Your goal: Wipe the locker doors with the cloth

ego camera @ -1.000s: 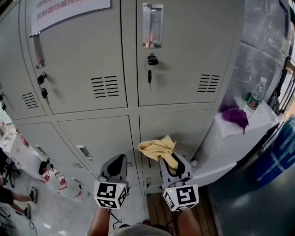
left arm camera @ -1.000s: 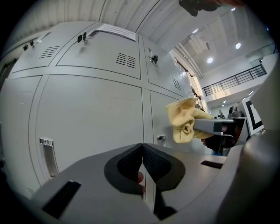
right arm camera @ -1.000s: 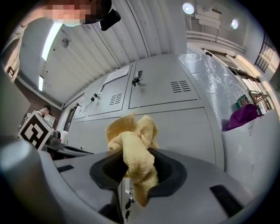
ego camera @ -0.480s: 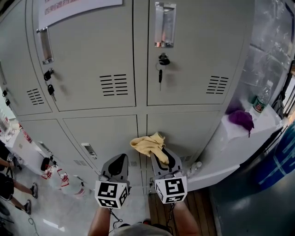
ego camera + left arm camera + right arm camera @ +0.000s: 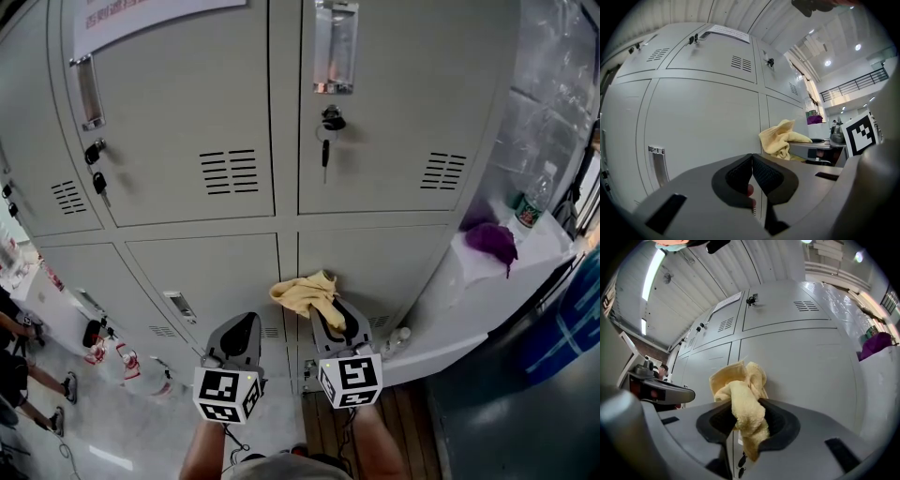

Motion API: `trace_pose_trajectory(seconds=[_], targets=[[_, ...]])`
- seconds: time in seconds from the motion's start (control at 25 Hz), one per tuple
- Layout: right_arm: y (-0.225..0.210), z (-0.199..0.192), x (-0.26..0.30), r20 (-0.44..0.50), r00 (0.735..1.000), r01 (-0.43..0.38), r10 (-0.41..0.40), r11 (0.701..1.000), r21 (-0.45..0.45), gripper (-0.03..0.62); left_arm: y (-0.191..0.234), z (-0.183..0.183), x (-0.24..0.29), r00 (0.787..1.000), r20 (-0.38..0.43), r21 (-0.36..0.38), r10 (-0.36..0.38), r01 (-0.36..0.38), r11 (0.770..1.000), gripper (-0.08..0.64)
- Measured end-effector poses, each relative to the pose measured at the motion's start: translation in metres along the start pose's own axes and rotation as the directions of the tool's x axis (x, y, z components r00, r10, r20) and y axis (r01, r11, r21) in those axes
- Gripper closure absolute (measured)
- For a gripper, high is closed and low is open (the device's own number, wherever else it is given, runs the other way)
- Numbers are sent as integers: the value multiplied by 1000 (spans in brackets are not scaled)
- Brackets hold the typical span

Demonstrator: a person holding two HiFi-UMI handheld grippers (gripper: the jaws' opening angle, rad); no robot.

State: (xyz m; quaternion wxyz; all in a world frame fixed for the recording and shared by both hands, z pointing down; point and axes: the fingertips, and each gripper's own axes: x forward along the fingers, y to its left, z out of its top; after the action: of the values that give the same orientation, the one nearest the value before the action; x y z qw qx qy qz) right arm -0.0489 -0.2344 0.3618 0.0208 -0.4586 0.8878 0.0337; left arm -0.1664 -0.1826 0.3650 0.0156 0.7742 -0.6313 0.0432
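The yellow cloth [image 5: 306, 291], at lower centre of the head view, is pinched in the right gripper's [image 5: 330, 317] jaws before a lower locker door [image 5: 375, 258]. It is shifted slightly rightward from half a second ago. The left gripper [image 5: 236, 336] is kept unmoved, jaws closed on nothing.

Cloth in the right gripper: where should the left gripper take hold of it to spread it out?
Probably the loose bunch of the cloth above the right gripper, coming from its left. It fans out wide there, toward the left gripper; the tail below is narrow and tucked between the jaws. That gripper is shut: open it first.
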Motion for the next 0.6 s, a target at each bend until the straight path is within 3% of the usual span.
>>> trace_pose_trajectory(seconds=[0.6], targets=[[-54, -10, -16, -31, 993, 111, -111, 994, -1, 456, -18, -2, 15, 998, 0, -5, -56, 56, 998, 537]])
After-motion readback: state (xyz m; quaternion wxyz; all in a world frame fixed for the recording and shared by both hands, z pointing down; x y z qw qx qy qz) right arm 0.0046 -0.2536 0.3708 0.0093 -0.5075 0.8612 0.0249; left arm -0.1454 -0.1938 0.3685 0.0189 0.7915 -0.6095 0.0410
